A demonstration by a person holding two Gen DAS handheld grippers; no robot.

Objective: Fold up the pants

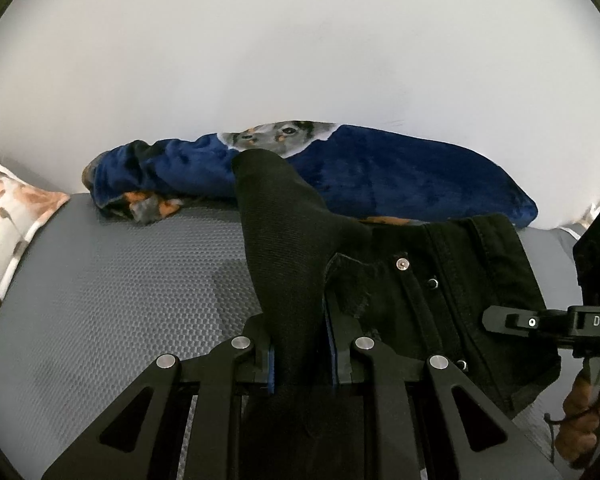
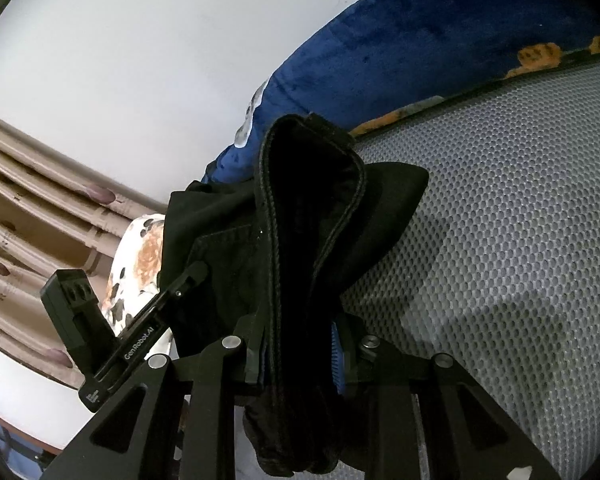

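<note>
The black pants lie bunched on the grey mesh mattress, their rivets facing up. In the left wrist view my left gripper is shut on a raised fold of the fabric, which stands up between its blue pads. My right gripper reaches in from the right, onto the pants' right side. In the right wrist view my right gripper is shut on the stitched waistband of the pants, which hang doubled over it. The left gripper pinches the cloth at the left.
A dark blue blanket with a dog print lies along the white wall behind the pants. A floral pillow sits at the mattress's left end. A beige curtain hangs beyond it. A hand holds the right gripper's handle.
</note>
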